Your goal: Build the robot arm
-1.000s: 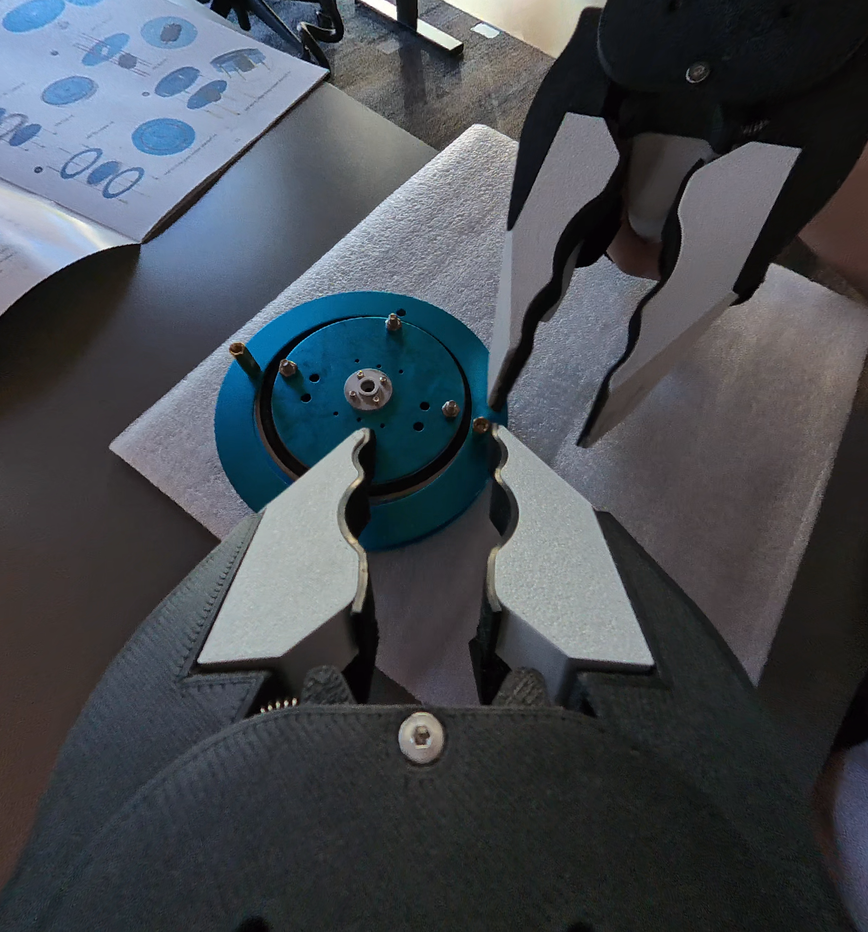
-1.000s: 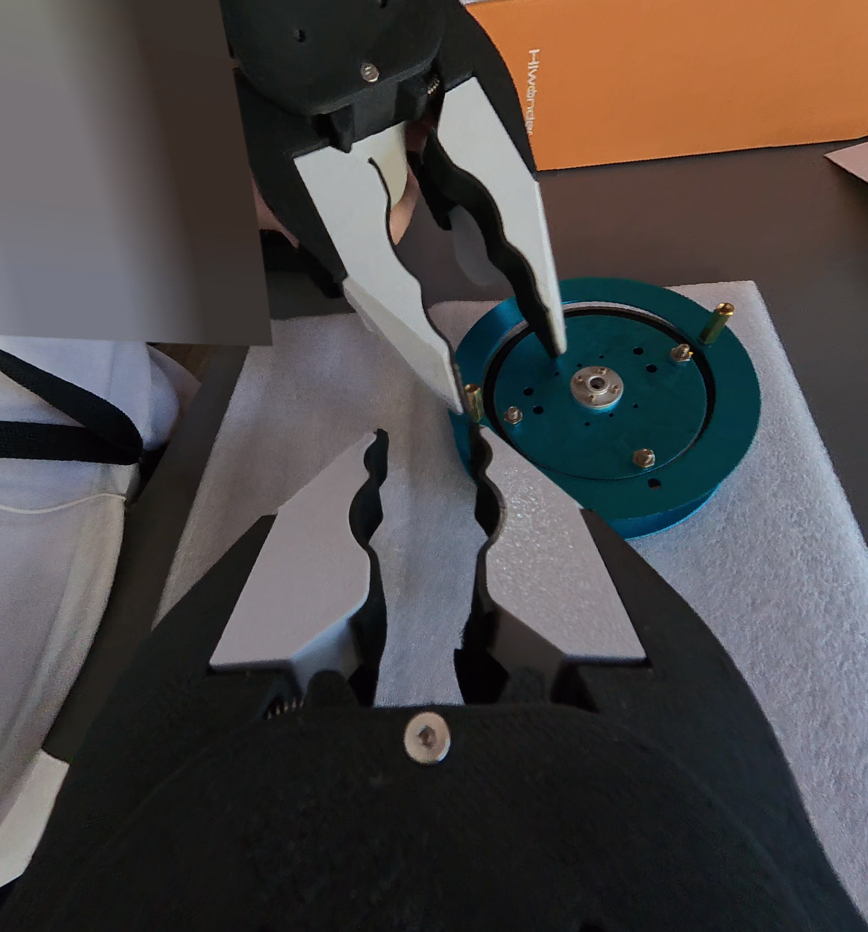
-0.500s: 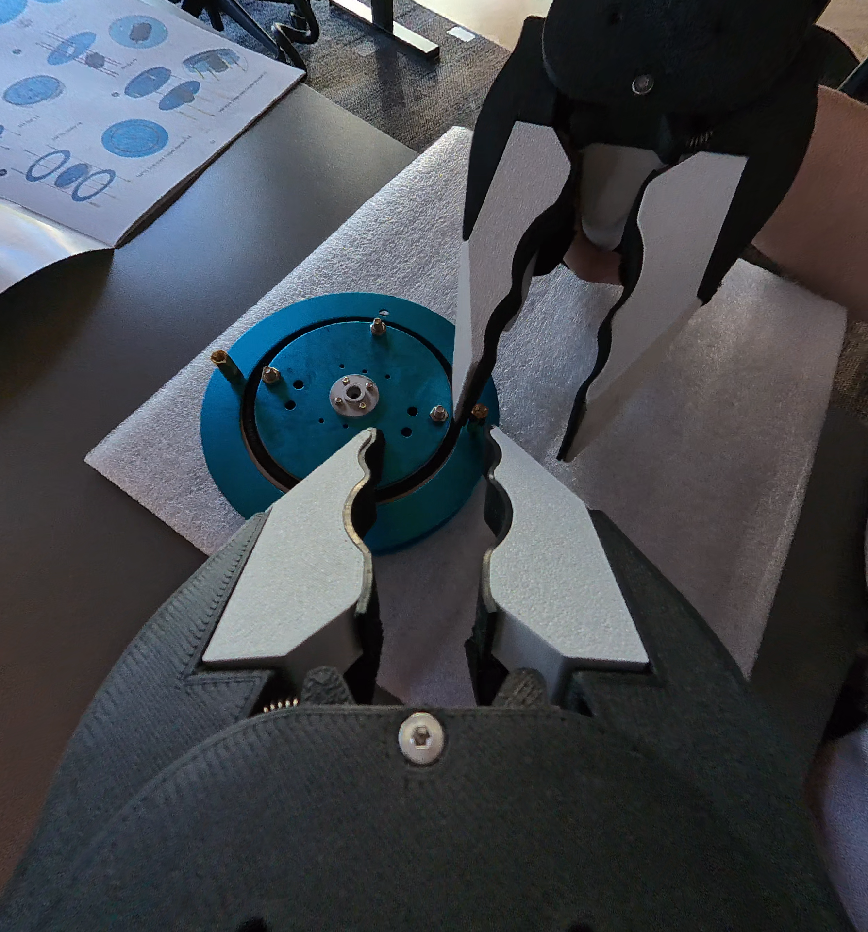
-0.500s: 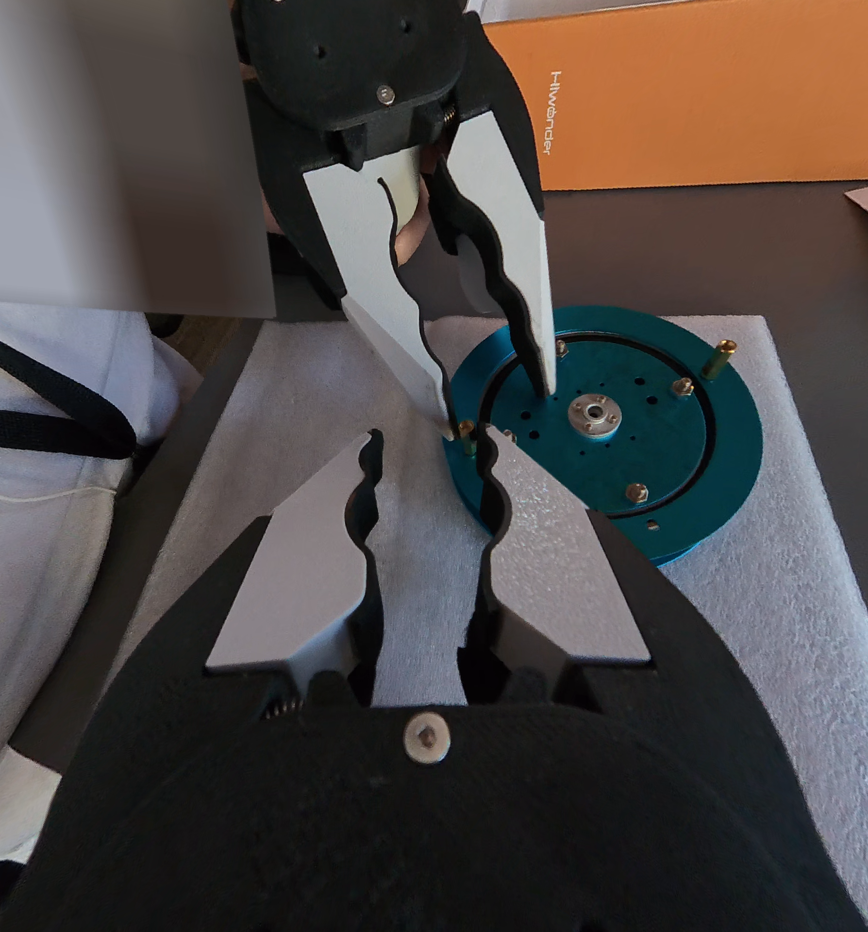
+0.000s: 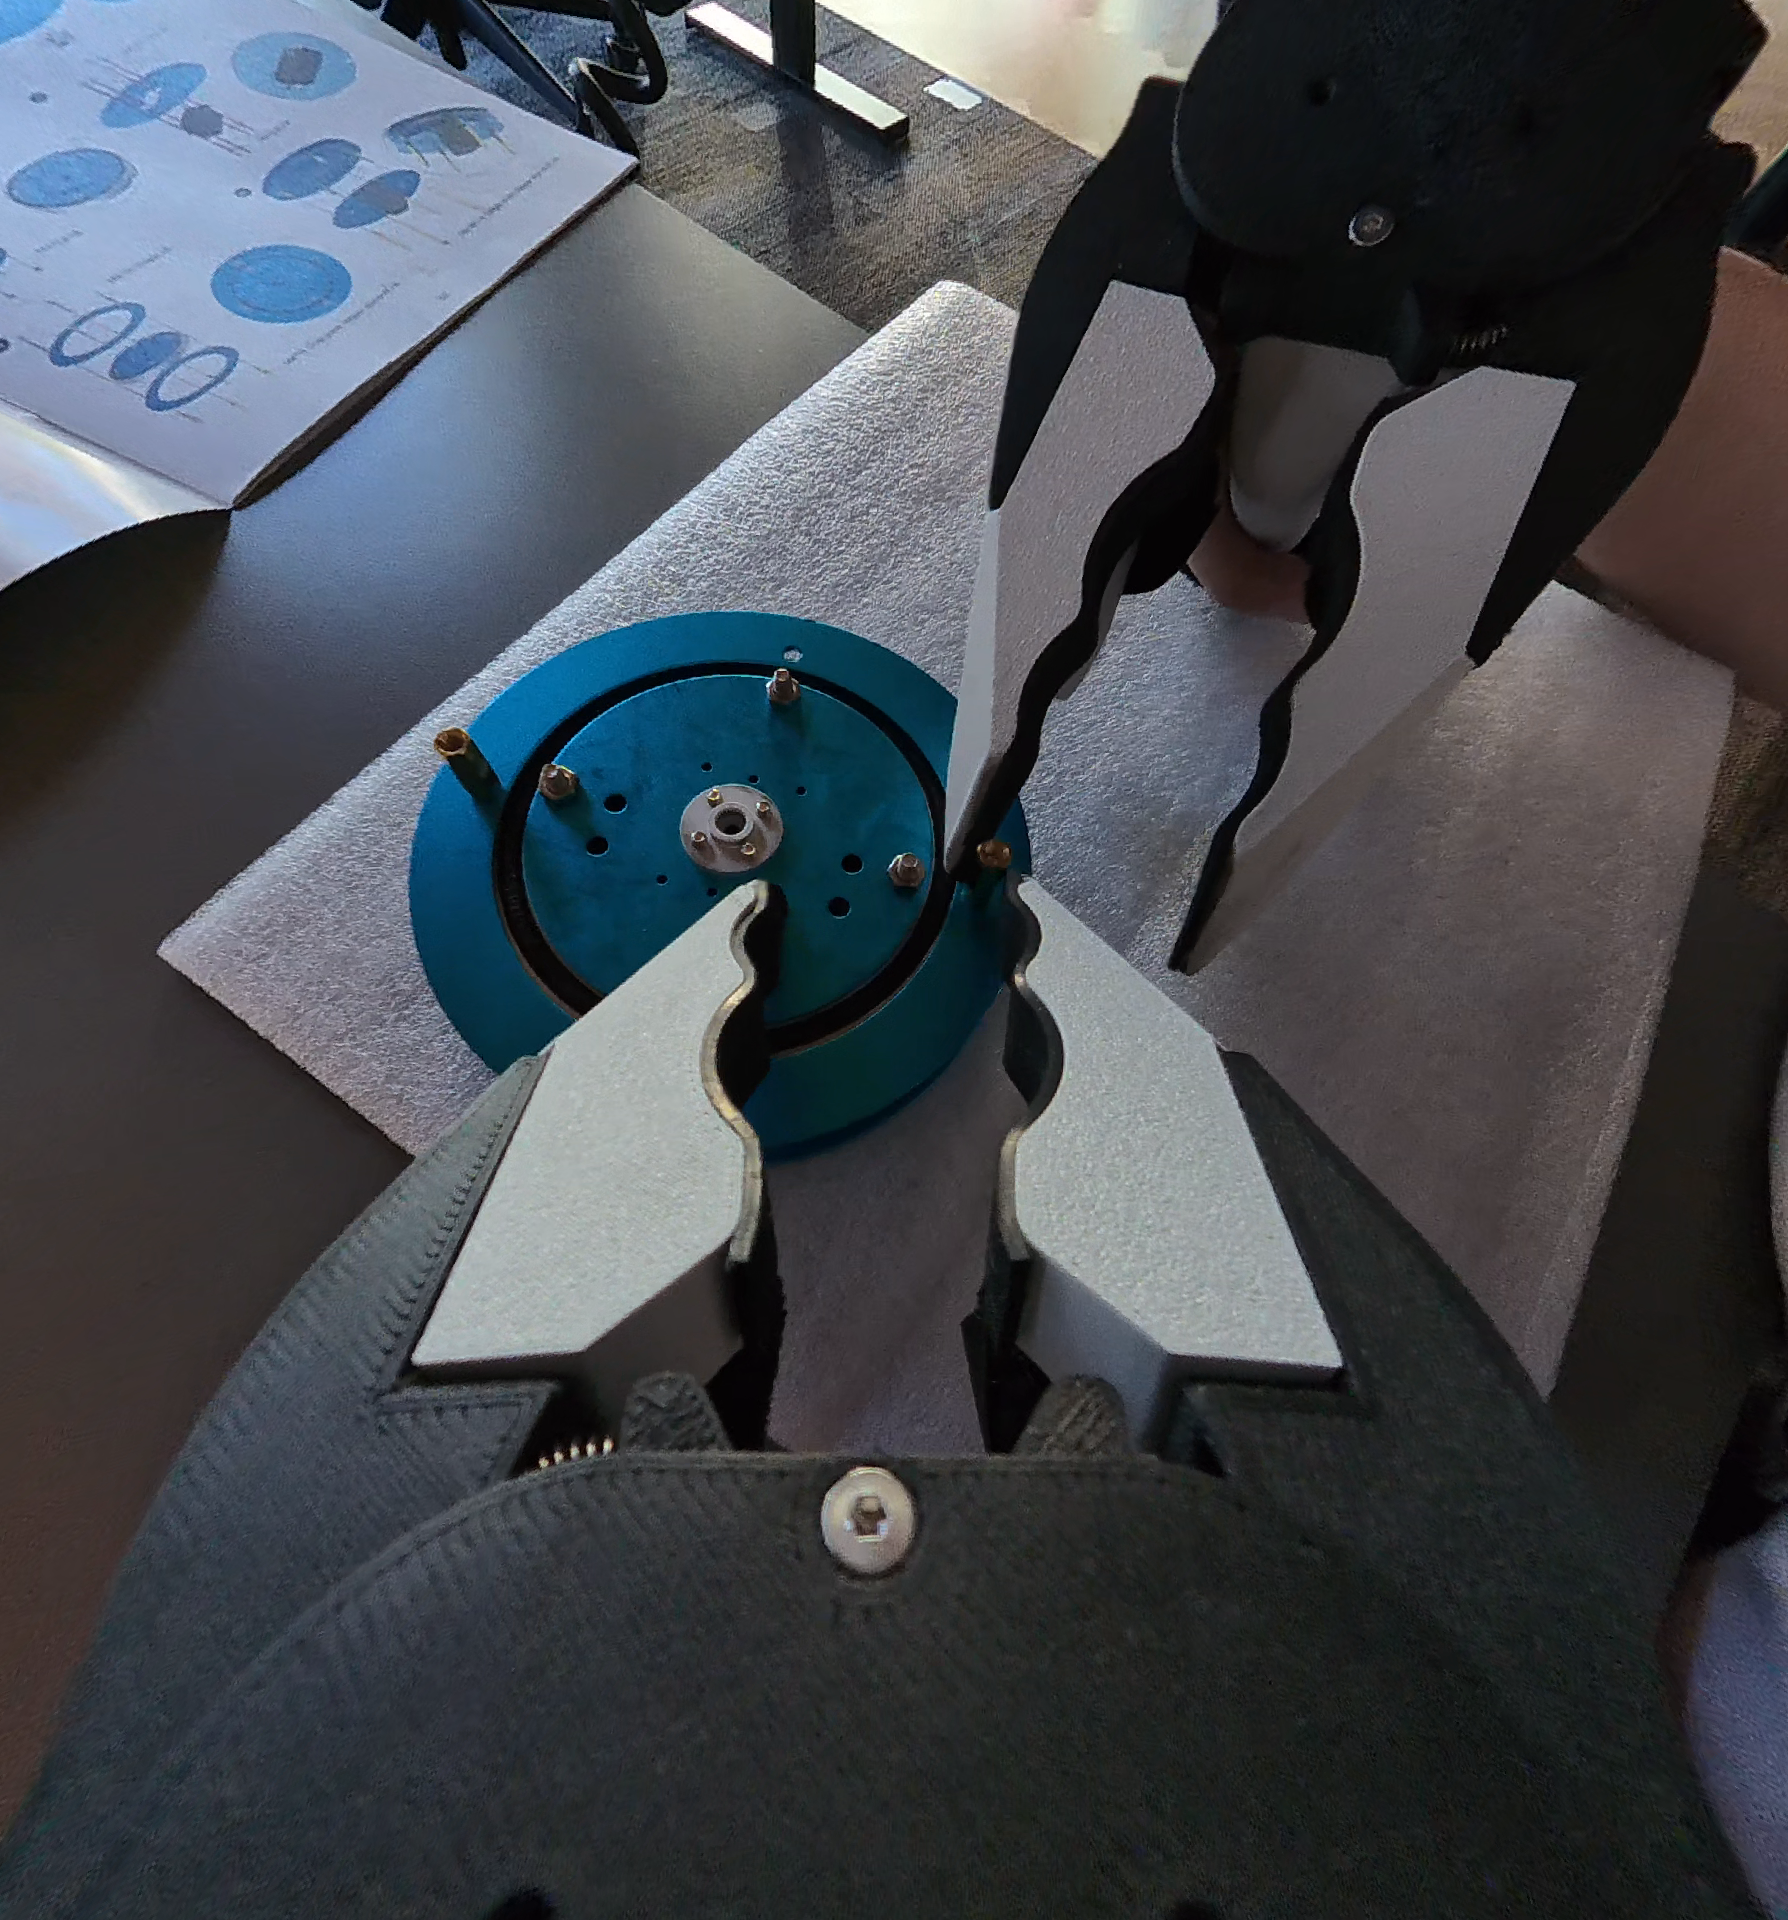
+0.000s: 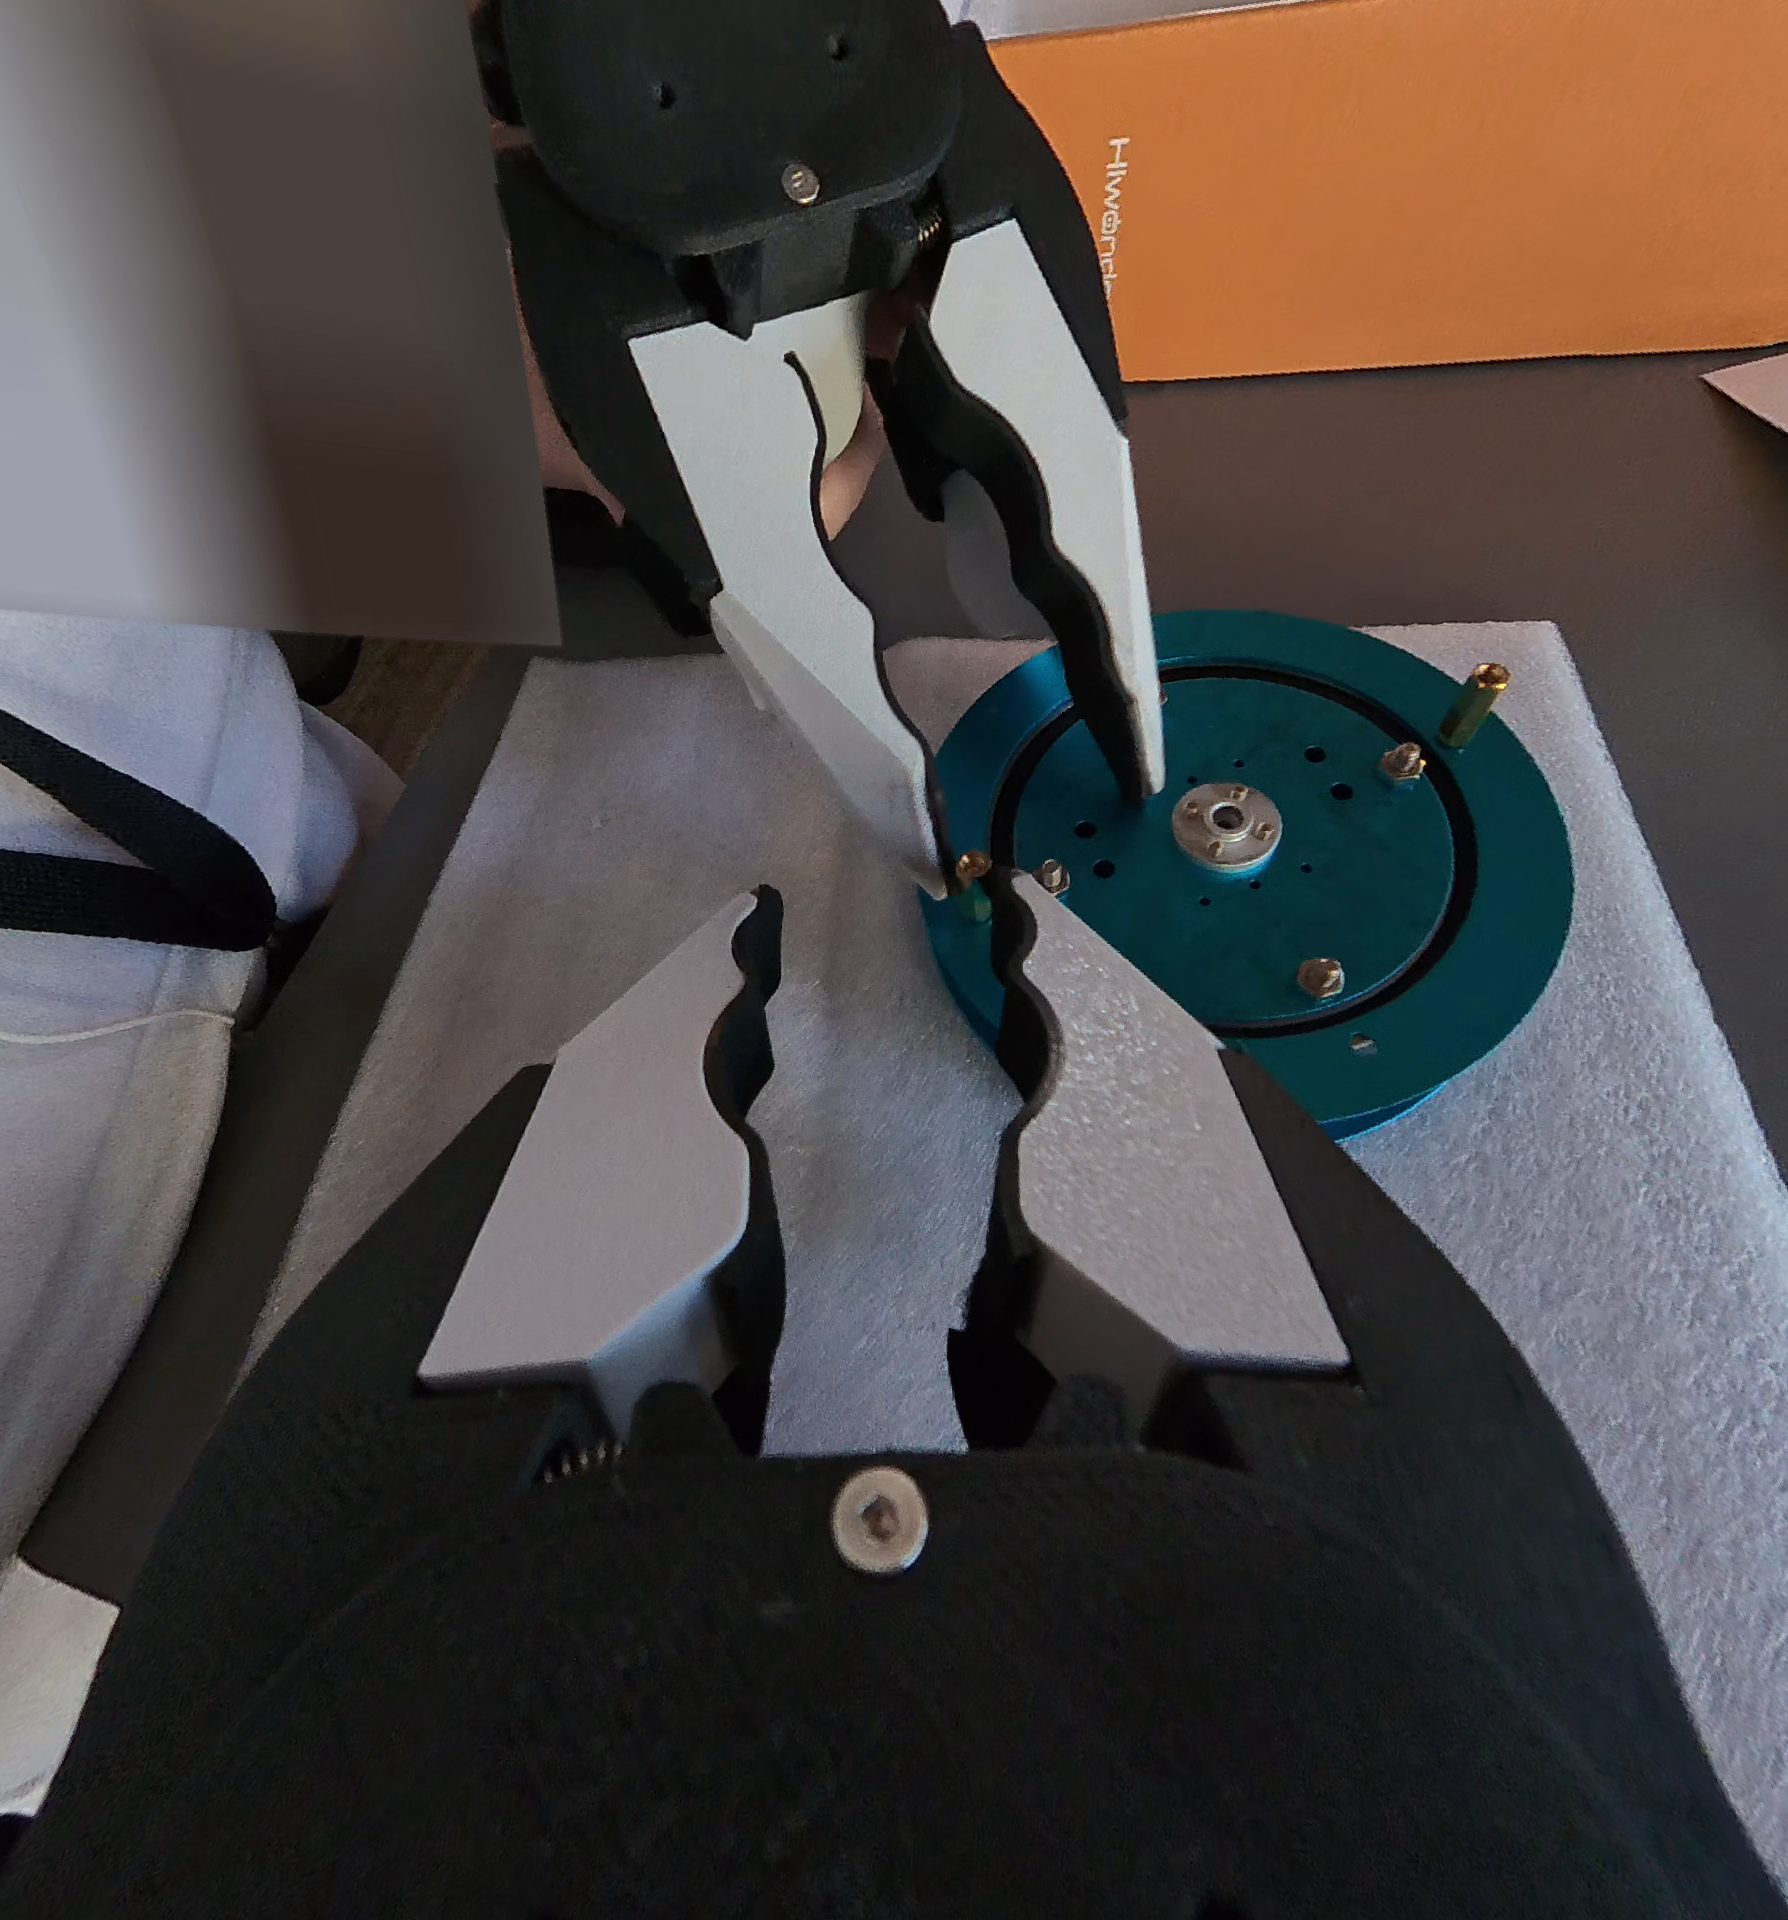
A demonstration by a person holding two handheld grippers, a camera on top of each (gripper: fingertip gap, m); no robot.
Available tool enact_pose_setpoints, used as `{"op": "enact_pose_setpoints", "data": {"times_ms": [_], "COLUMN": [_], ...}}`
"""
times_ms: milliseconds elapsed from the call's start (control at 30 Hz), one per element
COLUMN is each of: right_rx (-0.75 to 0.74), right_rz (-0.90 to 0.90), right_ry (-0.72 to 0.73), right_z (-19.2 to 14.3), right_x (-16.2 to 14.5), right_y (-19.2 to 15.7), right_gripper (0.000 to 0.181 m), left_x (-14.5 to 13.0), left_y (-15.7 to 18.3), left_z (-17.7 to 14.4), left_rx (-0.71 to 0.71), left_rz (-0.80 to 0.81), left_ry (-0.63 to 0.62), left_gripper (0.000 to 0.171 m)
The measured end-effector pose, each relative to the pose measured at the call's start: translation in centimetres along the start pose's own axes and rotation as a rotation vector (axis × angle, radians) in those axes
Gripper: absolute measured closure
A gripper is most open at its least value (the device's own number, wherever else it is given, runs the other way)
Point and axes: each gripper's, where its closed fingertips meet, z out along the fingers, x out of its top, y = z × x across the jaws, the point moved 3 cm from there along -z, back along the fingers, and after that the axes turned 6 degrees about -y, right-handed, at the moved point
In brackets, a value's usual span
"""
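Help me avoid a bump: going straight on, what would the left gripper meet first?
Probably the blue disc: the open left gripper points down at it, fingertips over its near rim; depth unclear.

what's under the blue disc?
White foam sheet lies under the blue disc, on the dark table. The sheet's surface directly beneath the disc is hidden.

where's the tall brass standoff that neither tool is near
In the left wrist view the tall brass standoff stands upright on the left rim of the blue disc; in the right wrist view it is at the disc's far right edge, on the white foam sheet.
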Motion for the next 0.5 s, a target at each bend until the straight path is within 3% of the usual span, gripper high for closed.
{"op": "enact_pose_setpoints", "data": {"times_ms": [500], "right_rx": [-0.051], "right_rz": [0.009], "right_ry": [0.004], "right_z": [-0.22], "right_x": [-0.18], "right_y": [-0.15], "right_gripper": [0.140], "left_x": [-0.28], "left_y": [0.10], "left_z": [-0.62], "left_rx": [0.003], "left_rz": [-0.013], "left_ry": [-0.001], "left_gripper": [0.129]}}
